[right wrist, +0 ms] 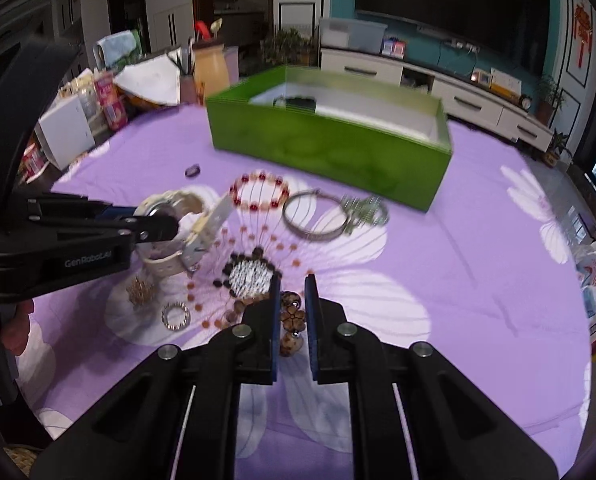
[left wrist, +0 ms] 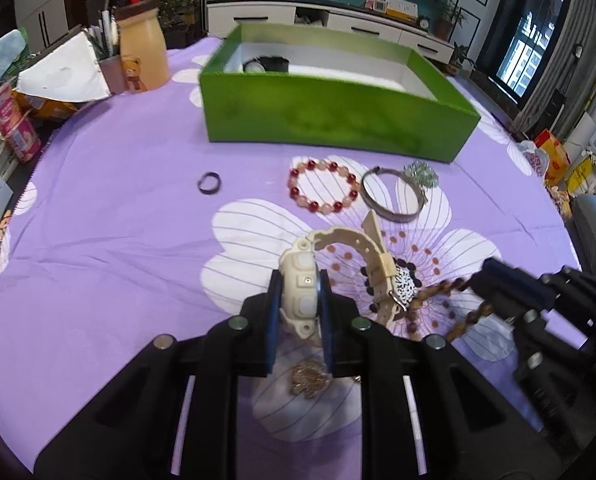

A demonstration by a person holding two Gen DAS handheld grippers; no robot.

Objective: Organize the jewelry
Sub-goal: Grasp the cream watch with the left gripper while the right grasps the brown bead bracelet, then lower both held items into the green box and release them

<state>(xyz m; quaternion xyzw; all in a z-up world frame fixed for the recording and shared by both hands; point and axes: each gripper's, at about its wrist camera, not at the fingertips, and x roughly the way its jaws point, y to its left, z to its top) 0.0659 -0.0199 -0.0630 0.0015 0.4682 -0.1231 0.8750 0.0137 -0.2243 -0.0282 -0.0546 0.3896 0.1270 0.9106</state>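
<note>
My left gripper (left wrist: pixel 300 280) is shut on a cream watch (left wrist: pixel 302 292), held just above the purple cloth; the watch also shows in the right wrist view (right wrist: pixel 170 216). My right gripper (right wrist: pixel 292 292) is shut on a brown bead bracelet (right wrist: pixel 292 320), which hangs from it in the left wrist view (left wrist: pixel 450 300). A red and pink bead bracelet (left wrist: pixel 324 188), a silver bangle (left wrist: pixel 394 196), a green crystal piece (left wrist: pixel 422 172) and a dark ring (left wrist: pixel 209 182) lie before the open green box (left wrist: pixel 330 120). A dark watch (left wrist: pixel 266 64) lies inside the box.
A gold chain (left wrist: pixel 308 376) lies under my left gripper. A small sparkly ring (right wrist: pixel 175 316) lies on the cloth. A beige bottle (left wrist: pixel 142 52), a pen cup (left wrist: pixel 112 72), snack packs (left wrist: pixel 14 120) and a white box (right wrist: pixel 66 132) crowd the table's left edge.
</note>
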